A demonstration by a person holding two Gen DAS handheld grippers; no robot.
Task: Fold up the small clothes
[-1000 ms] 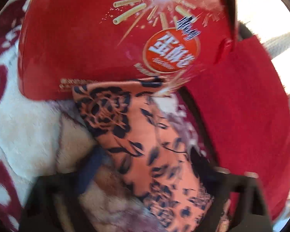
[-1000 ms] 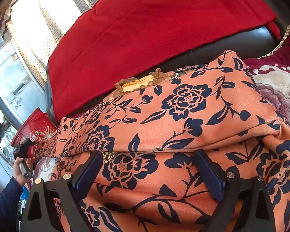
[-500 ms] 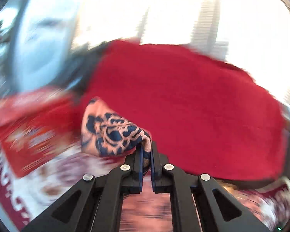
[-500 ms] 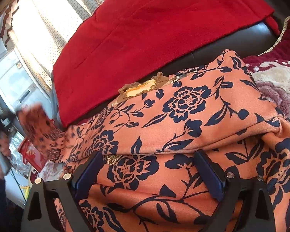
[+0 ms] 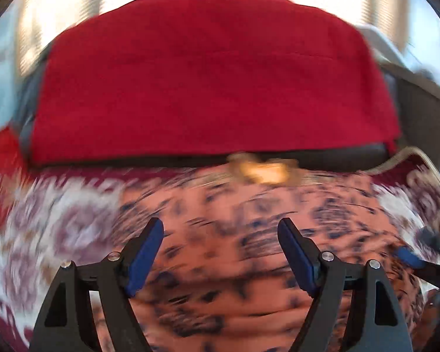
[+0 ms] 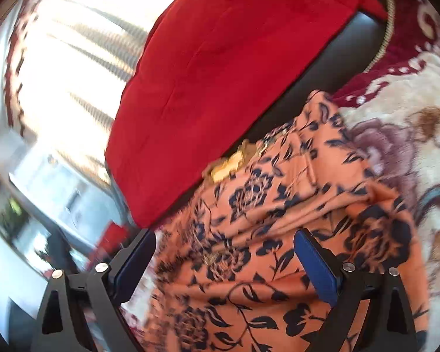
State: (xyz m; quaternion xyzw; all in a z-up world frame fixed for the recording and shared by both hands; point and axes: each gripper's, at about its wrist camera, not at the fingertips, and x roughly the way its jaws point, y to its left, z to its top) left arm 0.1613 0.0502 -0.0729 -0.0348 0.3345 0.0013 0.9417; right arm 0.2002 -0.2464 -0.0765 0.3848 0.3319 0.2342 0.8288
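Orange flowered garment (image 6: 278,234) lies bunched on the patterned blanket (image 6: 396,123), just in front of the red cushion (image 5: 214,82). A gold trim piece (image 6: 228,164) at its far edge sits right against the dark sofa seam below the cushion.

Left gripper (image 5: 220,252): fingers spread wide, having just been opening; nothing pinched, cloth only lies under the gap. View heavily blurred, so fold edges are unreadable there.

Right gripper (image 6: 223,264): fingers also spread, cloth lying between and below them; the pads do not look to be pressing on it.

Step in hand, as I judge it: sleeve or side flap appears laid over toward the middle, both grippers free, so next is a regrip for the following fold.

How to do it well:
- settle the left gripper first, blur says aim is poor
- pick a single outer edge on the side away from the cushion, not the bunched ridge in the middle
- pinch both corners level, so the fold lands square
- flatten the raised crease nearer the cushion before folding over it
- keep clear of the gold trim, it may snag
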